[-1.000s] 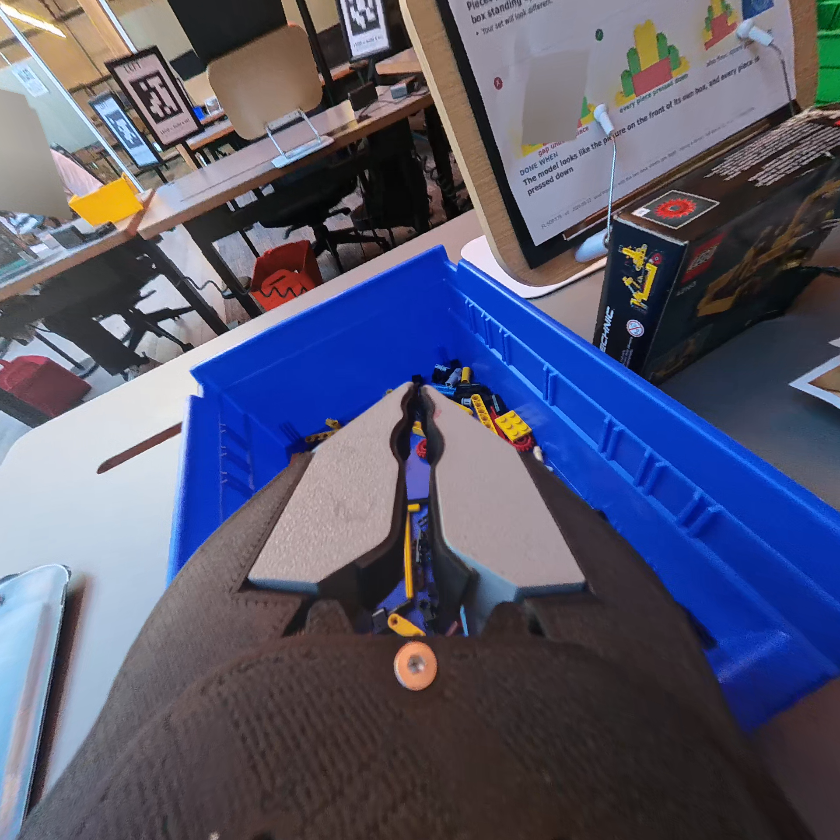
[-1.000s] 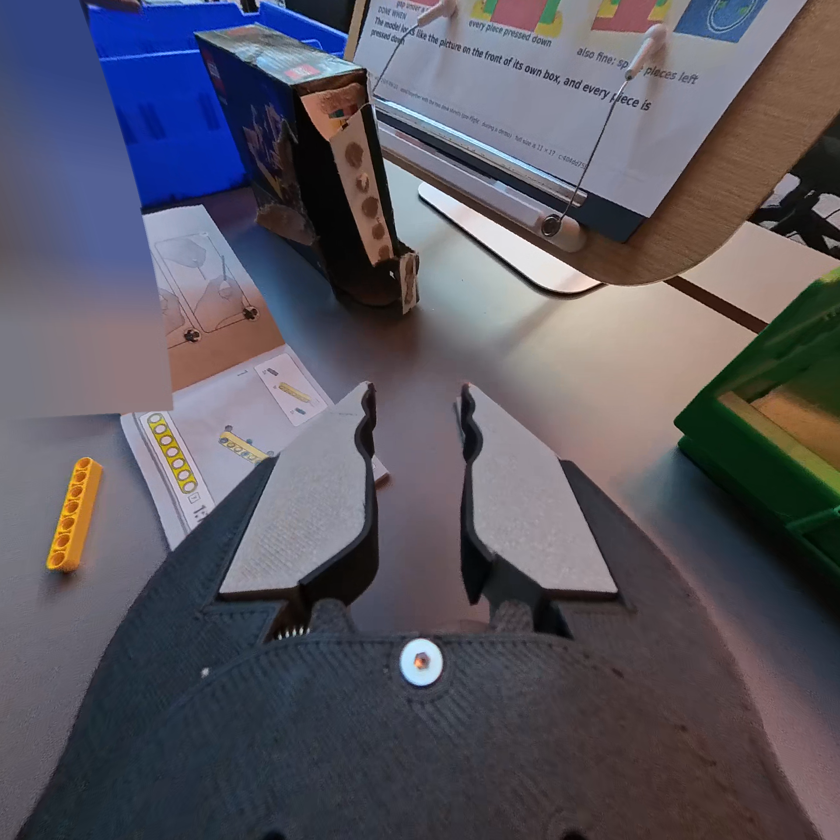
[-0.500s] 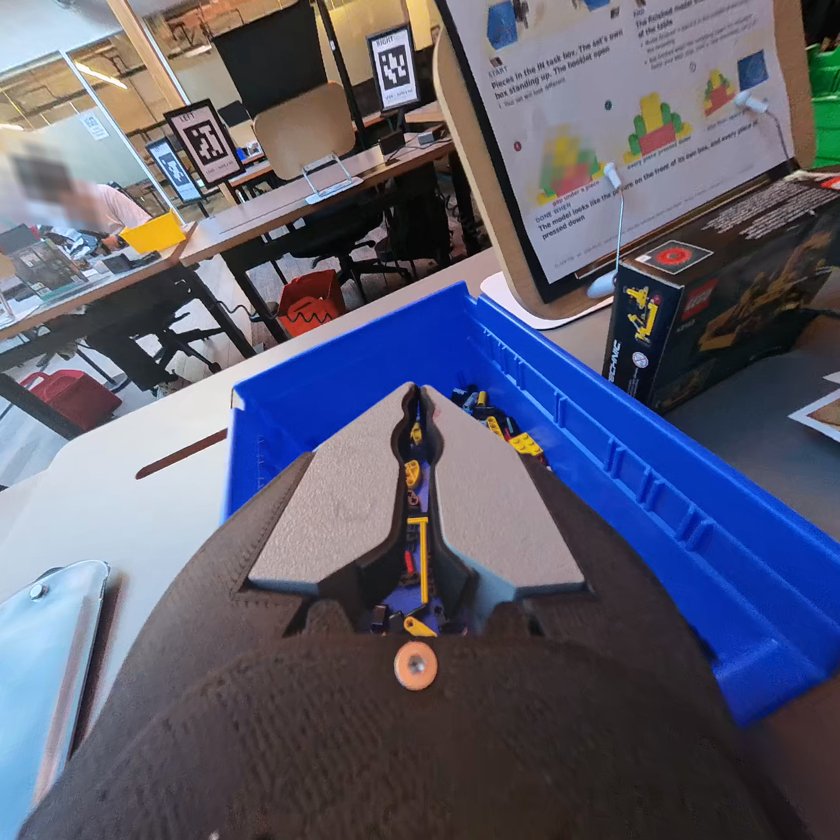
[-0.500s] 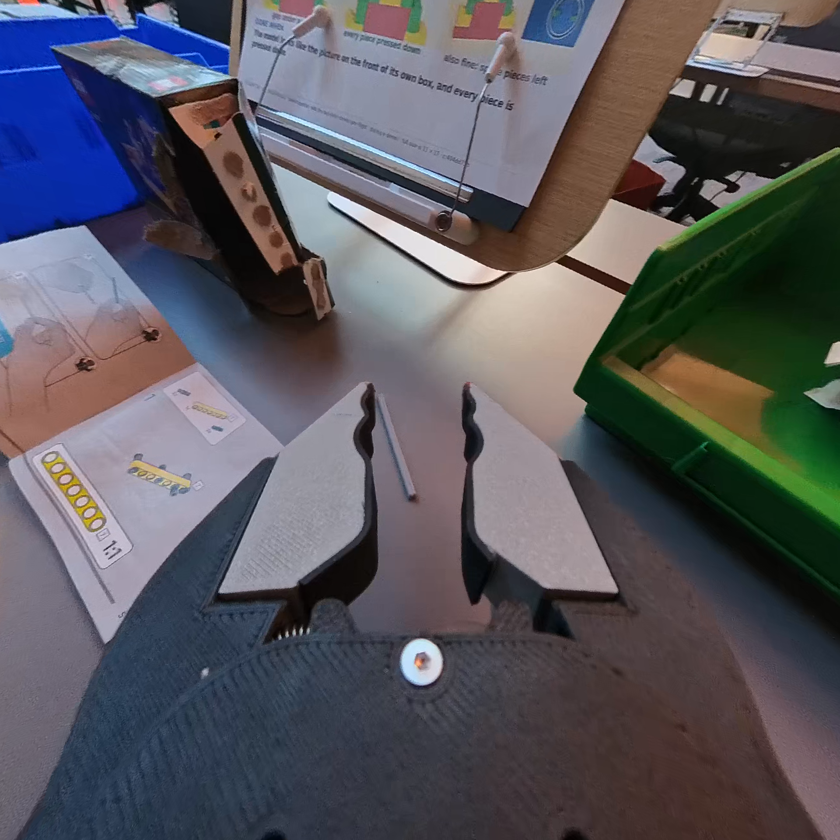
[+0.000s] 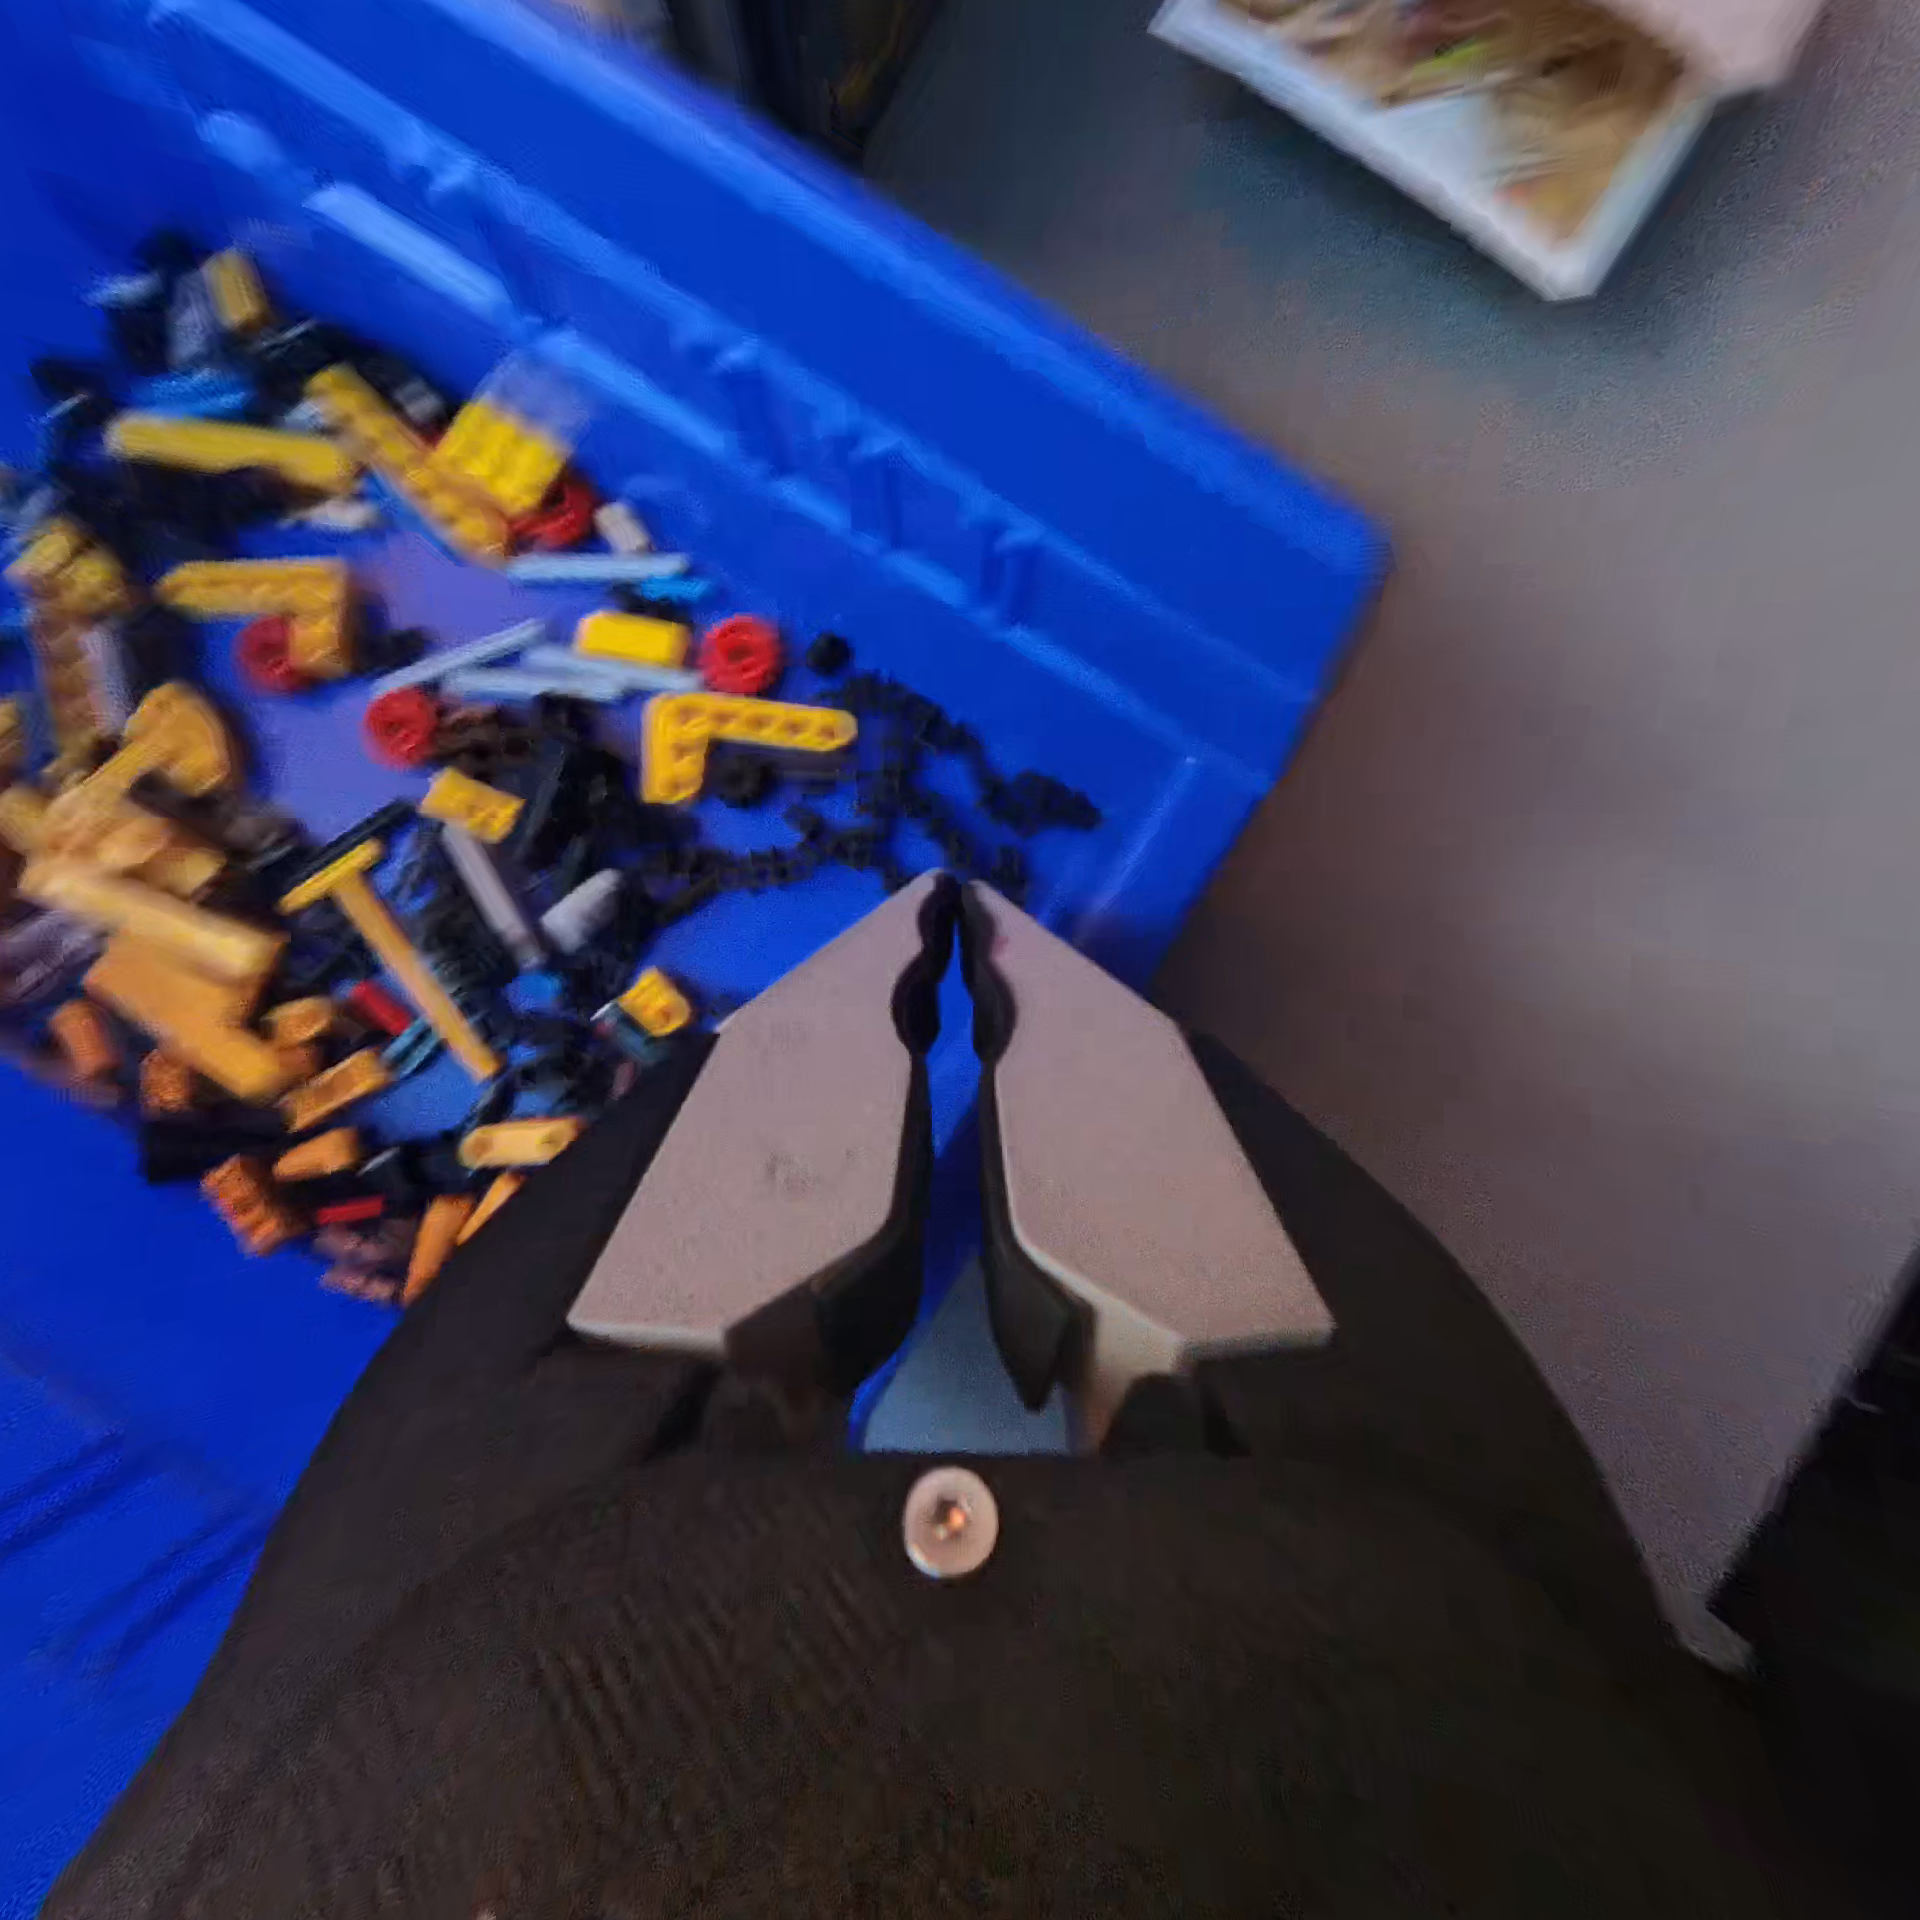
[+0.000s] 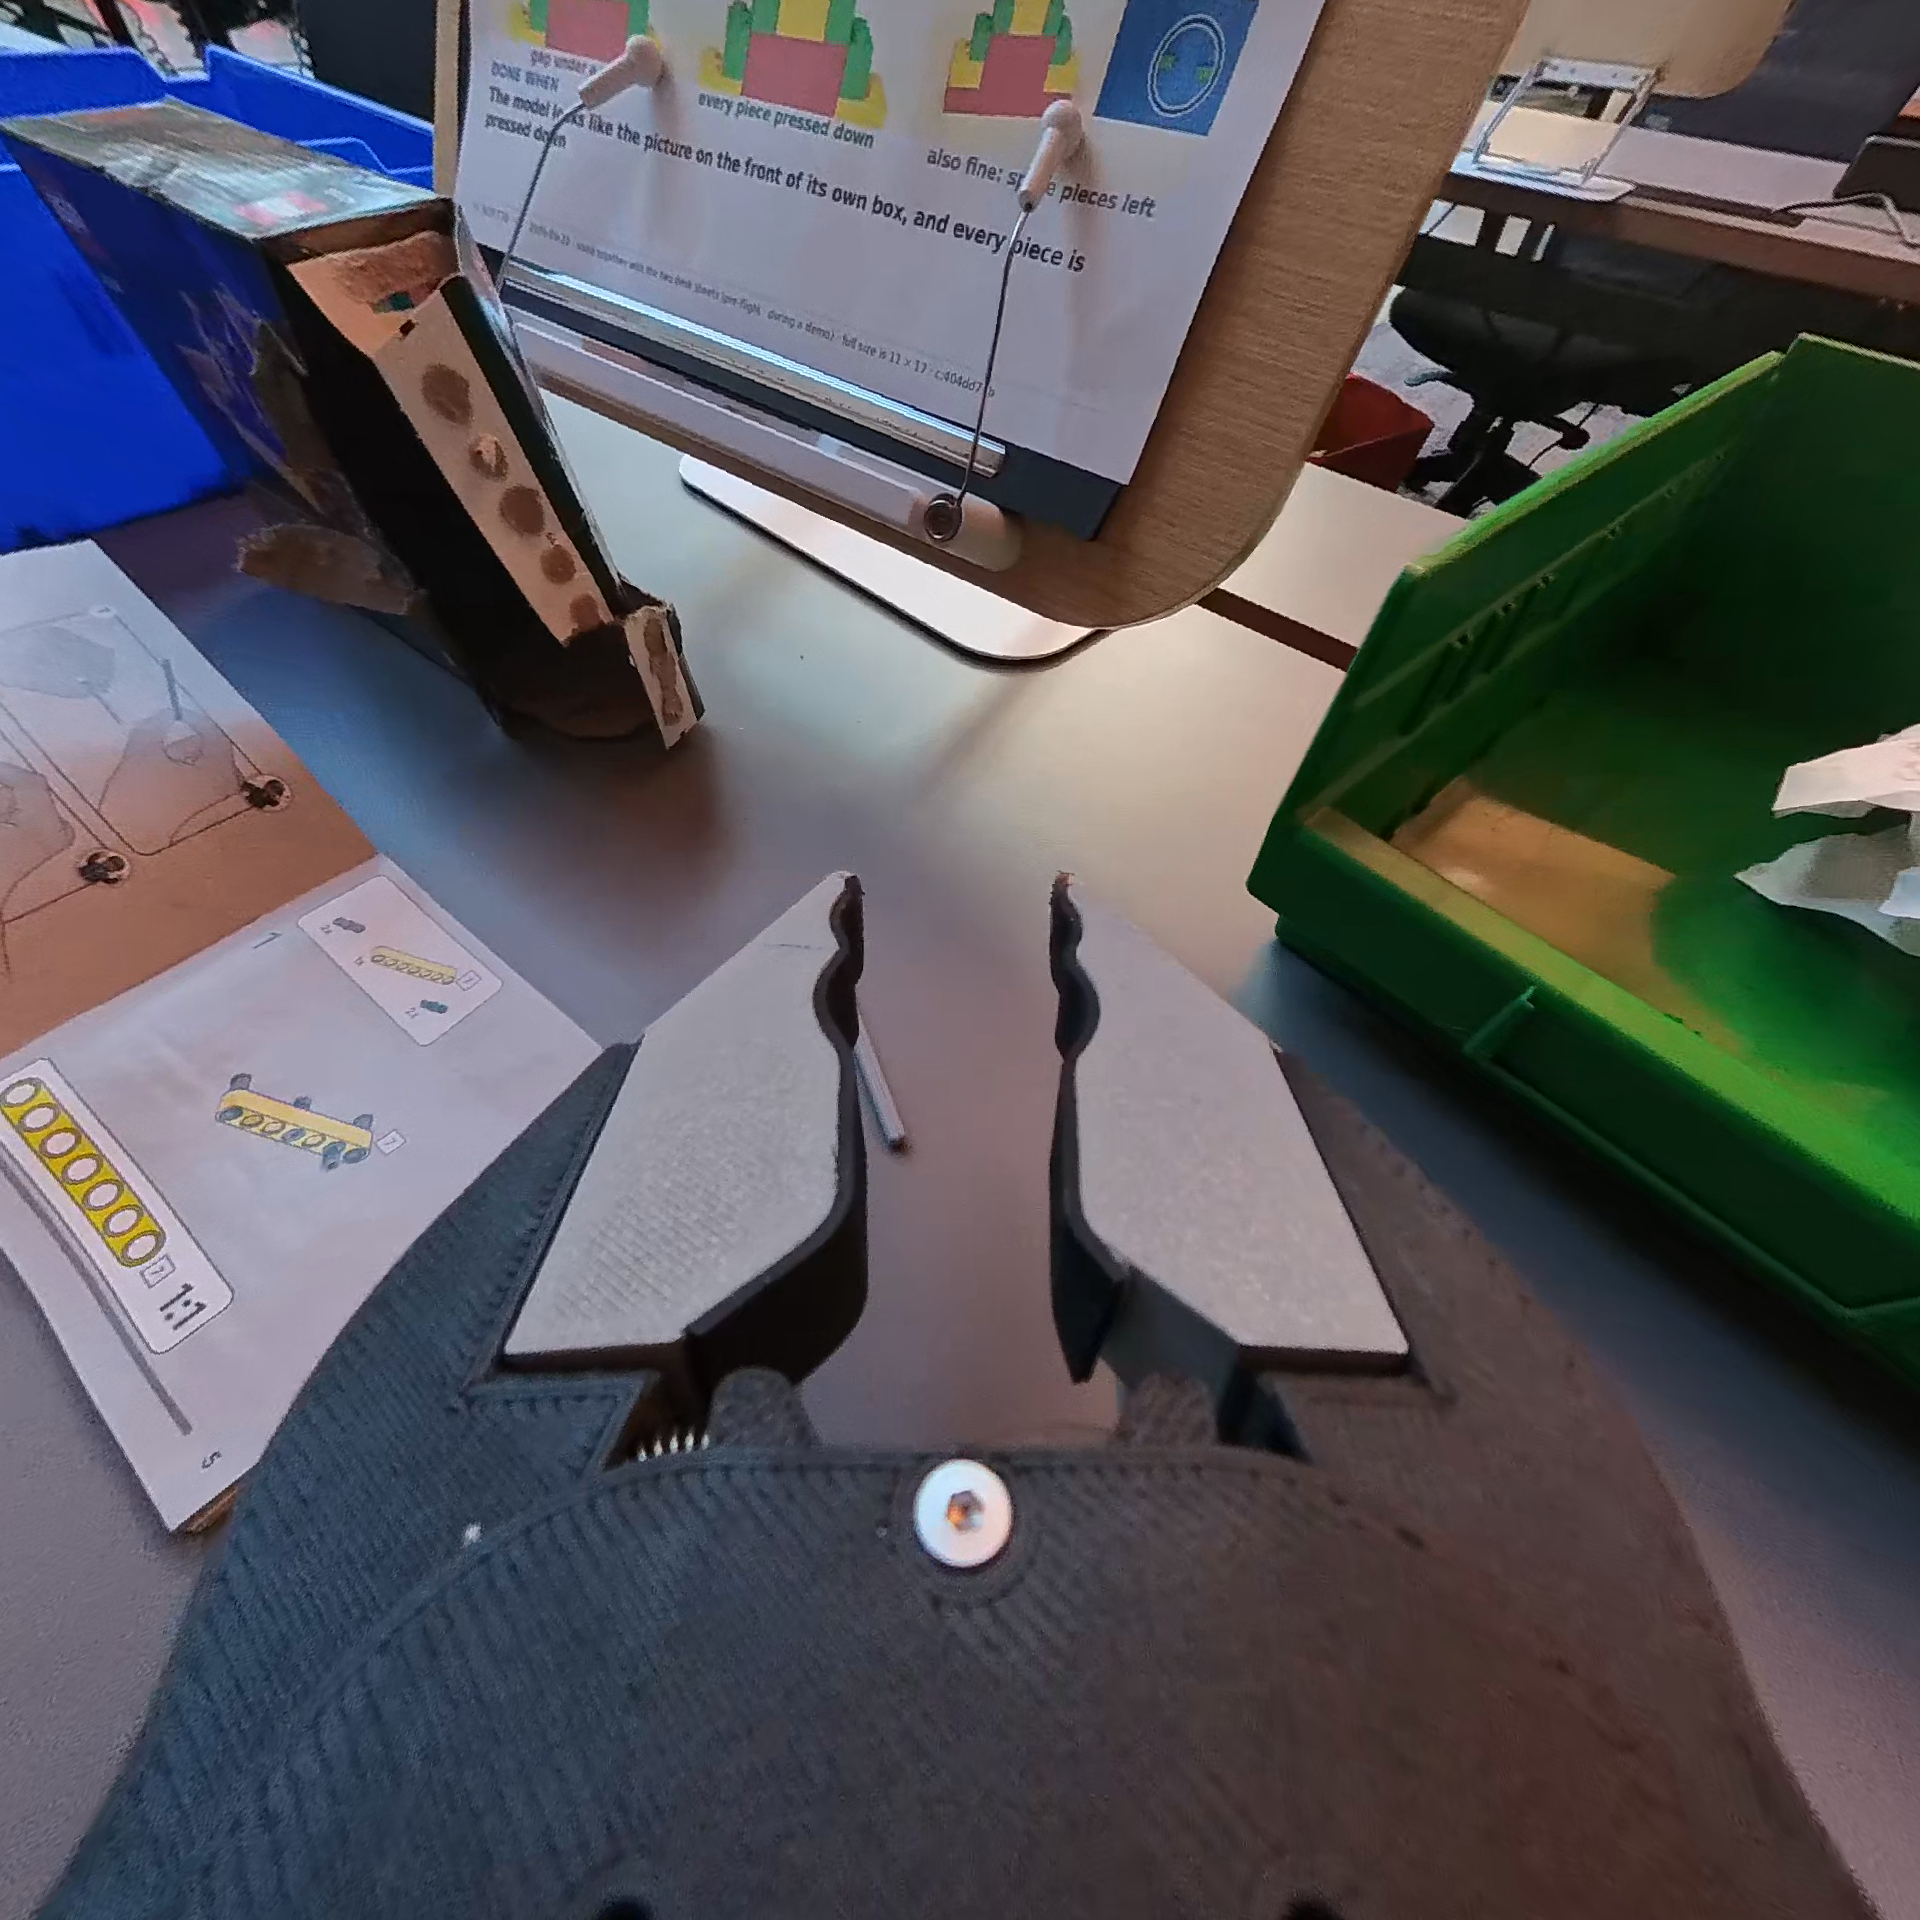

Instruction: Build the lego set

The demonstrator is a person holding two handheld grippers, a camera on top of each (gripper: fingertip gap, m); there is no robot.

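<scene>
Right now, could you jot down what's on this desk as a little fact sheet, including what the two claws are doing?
left claw: shut, nothing seen in it, over the near corner of the blue bin
blue bin contents: loose yellow, red and black toy pieces
right claw: open, above the desk
thin grey rod: on the desk between the right claw's fingers
booklet: open, left of the right claw
green bin: right side, crumpled paper inside

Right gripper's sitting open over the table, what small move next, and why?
Probably nudge the open right gripper slightly left and lower it to straddle the thin grey axle rod on the dark table. The rod lies beside its left finger, off-centre. The left gripper is shut, apparently empty.
</scene>
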